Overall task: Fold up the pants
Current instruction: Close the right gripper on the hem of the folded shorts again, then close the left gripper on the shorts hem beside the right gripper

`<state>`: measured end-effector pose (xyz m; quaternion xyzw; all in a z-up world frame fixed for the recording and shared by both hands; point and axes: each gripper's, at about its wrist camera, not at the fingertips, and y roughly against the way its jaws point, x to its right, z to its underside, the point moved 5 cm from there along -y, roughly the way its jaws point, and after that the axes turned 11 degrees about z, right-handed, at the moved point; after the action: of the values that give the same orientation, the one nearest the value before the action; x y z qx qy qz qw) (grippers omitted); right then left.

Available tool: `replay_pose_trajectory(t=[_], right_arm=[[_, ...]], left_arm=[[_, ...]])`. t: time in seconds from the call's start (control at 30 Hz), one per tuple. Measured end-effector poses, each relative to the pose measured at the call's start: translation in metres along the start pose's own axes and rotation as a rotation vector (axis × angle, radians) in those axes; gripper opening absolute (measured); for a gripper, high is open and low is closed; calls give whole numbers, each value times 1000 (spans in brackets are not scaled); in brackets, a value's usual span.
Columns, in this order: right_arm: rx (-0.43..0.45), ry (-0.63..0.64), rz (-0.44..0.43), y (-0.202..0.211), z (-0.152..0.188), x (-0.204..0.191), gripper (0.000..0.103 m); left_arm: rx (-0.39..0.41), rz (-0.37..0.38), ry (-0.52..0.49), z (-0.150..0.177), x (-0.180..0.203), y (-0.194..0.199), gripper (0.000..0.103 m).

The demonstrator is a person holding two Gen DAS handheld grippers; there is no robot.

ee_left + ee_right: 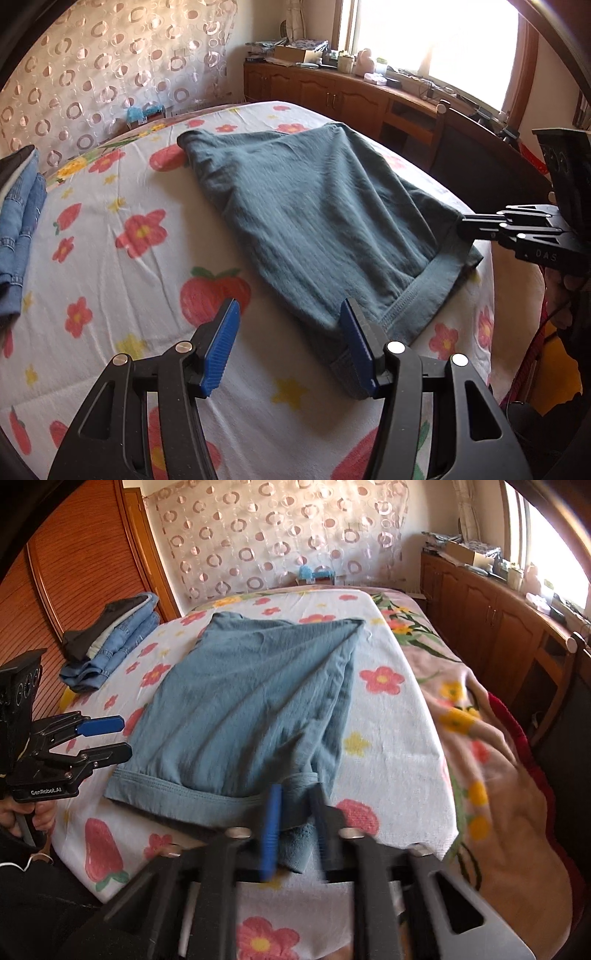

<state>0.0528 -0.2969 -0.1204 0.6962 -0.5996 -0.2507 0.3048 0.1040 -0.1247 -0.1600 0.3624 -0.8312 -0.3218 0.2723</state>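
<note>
Two grippers at the near edge of teal pants spread on a bed.

The left gripper [290, 343] stands wide apart, one pad touching the pants [314, 206] at the waistband corner, nothing clamped. The right gripper [295, 827] is narrowed on a bunched fold of the waistband, though blur hides the contact. The pants lie on a white flowered sheet [110, 229], over a pink blanket [498, 775]. Folded jeans [114, 635] sit at the far side. A circle-print curtain [277, 535], wooden cabinets [491, 627] and a bright window [443, 44] surround the bed.
</note>
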Motion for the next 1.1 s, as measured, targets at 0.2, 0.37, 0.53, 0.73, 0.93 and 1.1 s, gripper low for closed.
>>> replay_pose_trajectory(t=[0.2,0.37,0.53,0.73,0.93,1.1], right_arm=[[5,31,44,18,5,-5,8],[-17,27,64,14,14,-10,8],[8,-1,73,14,15,-8,8],[32,8,81,17,16,-10,8],[43,6,81,16,20,-10,8],[43,-1,78,16,19,-7,8]], left_arm=[[4,10,6,3,3,2,58],[-2,10,2,6,8,-1,58],[25,14,16,5,8,5,58],[13,31,7,8,15,3,58],[-9,55,0,13,23,-5,58],[-18,75,3,16,27,-10,50]])
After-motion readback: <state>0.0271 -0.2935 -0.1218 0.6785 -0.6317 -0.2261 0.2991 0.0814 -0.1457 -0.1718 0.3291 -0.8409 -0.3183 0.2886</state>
